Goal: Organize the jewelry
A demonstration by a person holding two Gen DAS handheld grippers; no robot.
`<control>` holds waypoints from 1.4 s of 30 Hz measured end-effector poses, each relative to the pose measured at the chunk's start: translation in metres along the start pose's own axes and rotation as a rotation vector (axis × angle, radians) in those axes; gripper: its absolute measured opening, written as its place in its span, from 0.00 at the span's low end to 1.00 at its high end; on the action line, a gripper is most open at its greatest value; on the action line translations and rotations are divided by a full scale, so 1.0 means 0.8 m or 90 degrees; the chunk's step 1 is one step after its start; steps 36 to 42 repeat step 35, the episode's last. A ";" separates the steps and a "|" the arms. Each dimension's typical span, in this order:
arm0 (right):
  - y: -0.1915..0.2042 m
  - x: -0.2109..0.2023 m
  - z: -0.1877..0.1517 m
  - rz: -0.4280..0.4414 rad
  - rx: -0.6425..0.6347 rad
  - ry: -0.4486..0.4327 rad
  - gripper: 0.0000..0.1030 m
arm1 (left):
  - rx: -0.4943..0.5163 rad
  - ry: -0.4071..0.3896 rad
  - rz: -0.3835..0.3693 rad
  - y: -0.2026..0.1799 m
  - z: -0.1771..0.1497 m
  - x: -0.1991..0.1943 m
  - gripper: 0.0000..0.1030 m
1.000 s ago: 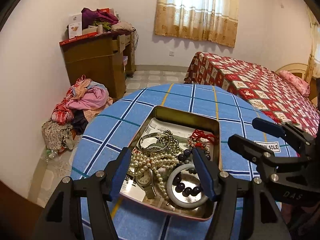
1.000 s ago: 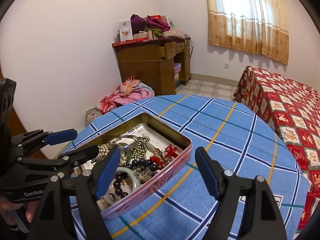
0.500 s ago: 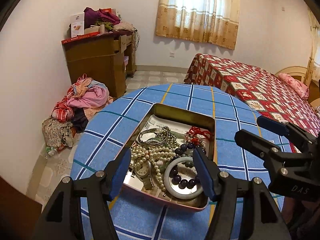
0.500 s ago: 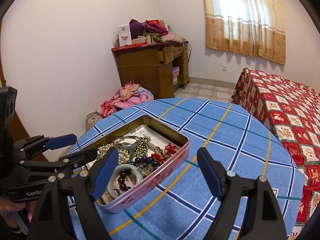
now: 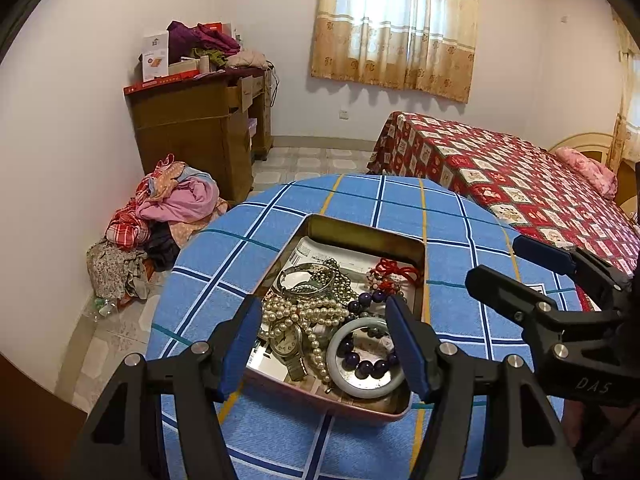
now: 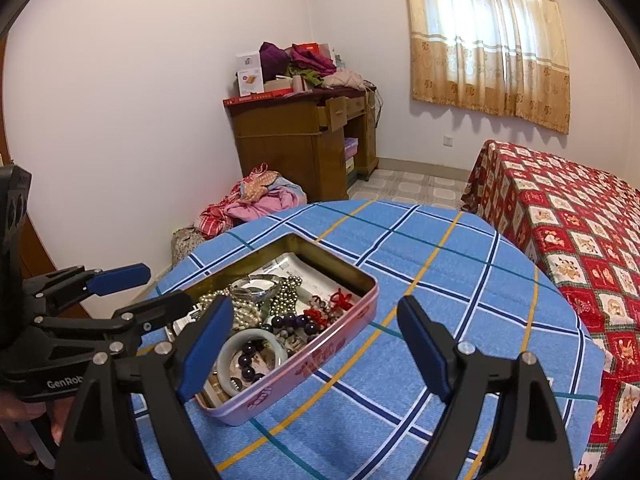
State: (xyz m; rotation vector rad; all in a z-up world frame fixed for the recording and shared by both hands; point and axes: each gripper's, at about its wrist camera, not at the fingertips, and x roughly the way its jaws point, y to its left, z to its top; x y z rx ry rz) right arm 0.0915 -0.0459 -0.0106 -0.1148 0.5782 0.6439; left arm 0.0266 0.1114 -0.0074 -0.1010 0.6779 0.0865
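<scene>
You are holding the left gripper (image 5: pixel 324 340) with its fingers wide apart and gripping nothing, just above the near end of the tin (image 5: pixel 418 258), probably so that the watch (image 5: pixel 287 338), the pearls (image 5: pixel 304 314) and the bangle (image 5: pixel 340 378) are lying between the tips, within reach. You are keeping the right gripper (image 6: pixel 316 344) spread and empty too, with the tin under its left finger and bare cloth (image 6: pixel 460 276) ahead. All the jewelry is lying tangled together inside the tin, so this is fitting both pieces waiting to be sorted out and pieces gathered in.
</scene>
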 end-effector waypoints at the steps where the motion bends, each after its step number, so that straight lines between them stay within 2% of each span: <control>1: 0.001 -0.001 -0.001 0.000 0.000 -0.001 0.84 | 0.001 -0.001 0.000 -0.001 0.000 0.000 0.62; 15: -0.004 -0.006 0.000 0.000 0.008 -0.006 0.86 | -0.002 0.004 0.000 -0.003 -0.001 -0.004 0.63; 17: -0.006 -0.007 -0.001 0.000 0.011 -0.008 0.86 | -0.006 0.005 -0.001 -0.001 0.000 -0.004 0.66; 18: -0.007 -0.007 -0.001 -0.001 0.012 -0.008 0.86 | -0.006 0.004 0.002 -0.001 0.000 -0.004 0.73; 19: -0.008 -0.007 -0.001 -0.001 0.014 -0.008 0.86 | -0.004 0.002 0.005 -0.001 0.000 -0.004 0.75; 42: -0.017 -0.005 -0.007 -0.002 0.028 -0.005 0.86 | 0.016 -0.015 0.007 -0.008 -0.004 -0.005 0.76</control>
